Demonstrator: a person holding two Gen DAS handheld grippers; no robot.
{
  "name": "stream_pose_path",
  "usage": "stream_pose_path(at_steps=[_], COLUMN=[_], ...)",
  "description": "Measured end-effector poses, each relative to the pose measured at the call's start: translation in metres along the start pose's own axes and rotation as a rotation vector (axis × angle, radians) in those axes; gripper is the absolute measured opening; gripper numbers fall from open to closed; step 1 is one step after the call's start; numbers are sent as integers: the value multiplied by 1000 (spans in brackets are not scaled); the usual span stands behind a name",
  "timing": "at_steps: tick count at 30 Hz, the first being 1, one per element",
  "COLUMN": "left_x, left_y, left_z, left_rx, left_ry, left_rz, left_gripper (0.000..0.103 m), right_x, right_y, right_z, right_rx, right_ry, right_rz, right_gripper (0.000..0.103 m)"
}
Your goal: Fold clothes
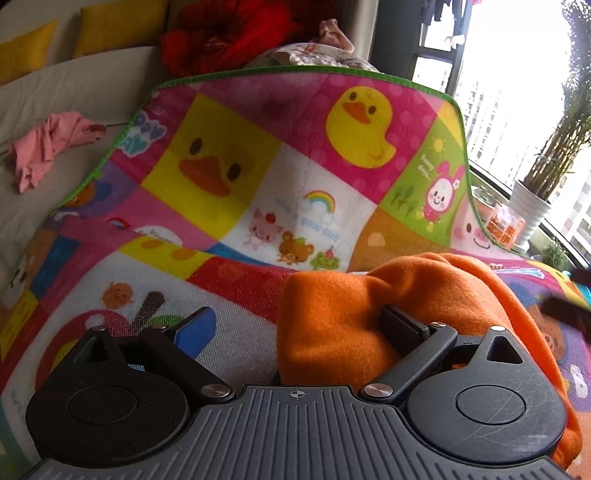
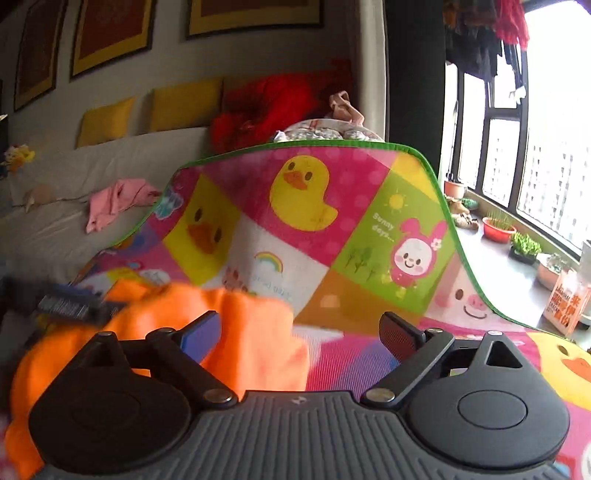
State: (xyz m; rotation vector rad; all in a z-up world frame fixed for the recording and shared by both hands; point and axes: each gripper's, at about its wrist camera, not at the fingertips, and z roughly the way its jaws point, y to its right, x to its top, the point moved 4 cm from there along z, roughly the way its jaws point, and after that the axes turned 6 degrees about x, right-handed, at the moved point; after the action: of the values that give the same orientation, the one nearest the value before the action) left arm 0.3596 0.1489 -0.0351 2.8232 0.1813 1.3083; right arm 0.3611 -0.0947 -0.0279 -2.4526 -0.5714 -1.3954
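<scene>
An orange fleece garment [image 1: 347,325] lies bunched on the colourful cartoon play mat [image 1: 258,177]. My left gripper [image 1: 299,325] is open, its fingers wide apart; the garment's left edge bulges between them and the right finger [image 1: 404,326] presses into the cloth. In the right wrist view the orange garment [image 2: 255,343] sits at lower left, blurred. My right gripper [image 2: 299,332] is open, with the left finger [image 2: 201,336] over the cloth's edge and the right finger [image 2: 400,338] over the mat. The left gripper shows blurred at the left of the right wrist view [image 2: 66,306].
A pink garment [image 1: 51,147] lies on the beige sofa [image 1: 74,99] at left. Red clothes [image 1: 225,33] and a patterned pile [image 1: 310,55] sit behind the mat's raised far edge. Yellow cushions [image 2: 107,122] line the sofa back. Potted plants [image 2: 498,227] stand on the window sill at right.
</scene>
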Motion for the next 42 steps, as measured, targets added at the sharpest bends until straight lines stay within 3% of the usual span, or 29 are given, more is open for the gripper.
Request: stream_pose_path(at_steps=[5, 12, 14, 16, 18, 22, 26, 30, 34, 38, 42], left_x=[0, -2, -3, -4, -3, -2, -1, -17, -38, -41, -42], left_y=[2, 11, 13, 15, 16, 17, 13, 9, 14, 13, 20], left_z=[1, 1, 1, 2, 3, -3, -29, -63, -66, -59, -54], left_rx=[-7, -42, -36, -36, -32, -40, -56, -121, -108, -103, -96], left_ry=[3, 8, 18, 19, 19, 20, 33, 41, 15, 1, -3], left_rz=[9, 25, 38, 39, 38, 49, 30, -3, 44, 41, 74], left_gripper=[99, 99, 99, 99, 100, 100, 99, 99, 101, 102, 102], right_x=[-3, -13, -10, -9, -17, -47, -52, -61, -66, -48, -6], right_y=[-1, 3, -1, -13, -32, -58, -56, -47, -38, -28, -9], right_z=[47, 28, 4, -20, -32, -25, -25, -29, -36, -52, -51], right_rx=[-62, -146, -87, 43, 103, 37, 21, 14, 36, 92, 46], right_ry=[-89, -91, -59, -29, -46, -93, -91, -100, -119, -82, 33], right_rz=[-37, -115, -82, -47, -84, -206, -185, -161, -86, -40, -1], right_gripper=[95, 99, 99, 99, 99, 100, 103, 103, 103, 103, 103])
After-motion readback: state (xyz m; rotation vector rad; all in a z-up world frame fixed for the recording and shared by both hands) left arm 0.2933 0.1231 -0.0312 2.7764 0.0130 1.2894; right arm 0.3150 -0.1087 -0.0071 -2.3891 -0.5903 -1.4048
